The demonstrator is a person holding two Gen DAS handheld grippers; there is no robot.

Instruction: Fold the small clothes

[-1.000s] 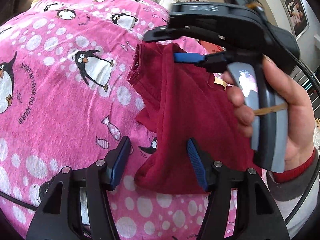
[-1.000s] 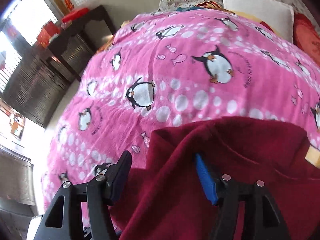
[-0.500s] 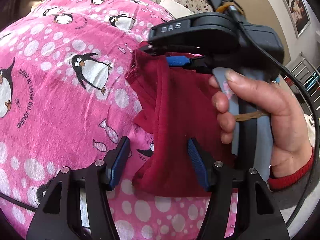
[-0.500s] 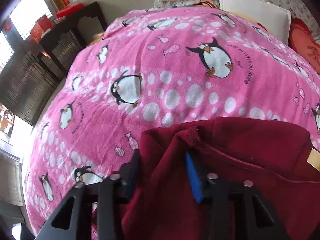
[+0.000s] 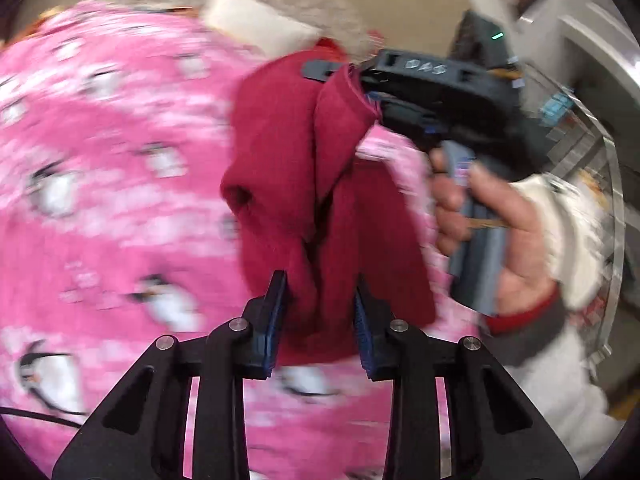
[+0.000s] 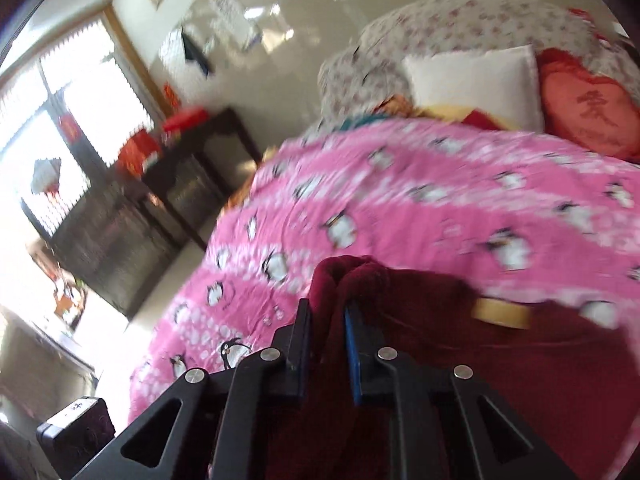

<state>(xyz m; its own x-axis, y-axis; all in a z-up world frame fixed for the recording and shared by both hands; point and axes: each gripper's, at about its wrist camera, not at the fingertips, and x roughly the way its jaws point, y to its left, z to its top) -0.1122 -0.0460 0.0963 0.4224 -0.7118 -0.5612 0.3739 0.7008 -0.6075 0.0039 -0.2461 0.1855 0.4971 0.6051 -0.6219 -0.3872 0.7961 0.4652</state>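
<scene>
- Pink penguin-print blanket [image 5: 120,208] covers the bed and fills the left of both views; at its far end lie a white pillow [image 6: 476,80], a red cushion [image 6: 584,108] and a floral cover [image 6: 460,20]; a dark cabinet [image 6: 160,208] stands by the bright window at the left of the right wrist view
- dark red garment [image 5: 304,184] hangs bunched above the blanket, strung between the two grippers; its lower folds sag toward the bed
- left gripper [image 5: 318,312] angles downward; its jaws are closing with a thick fold of the garment between the blue pads, the cloth touching both
- right gripper [image 6: 326,328] also tilts downward; its jaws are closing and stand narrow, a ridge of the garment pinched between the pads; in the left wrist view it clamps the garment's upper edge
- person's right hand [image 5: 500,232] wraps the grey handle, fingers curled on the trigger; a red cuff and grey sleeve show at the wrist
- both views are smeared by blur; the penguins' lettering cannot be read; a tan tag [image 6: 500,312] on the garment is too blurred to read
- raised letters on the right gripper's top look like "DAS", though soft; the cushion bears a stitched character that cannot be made out
</scene>
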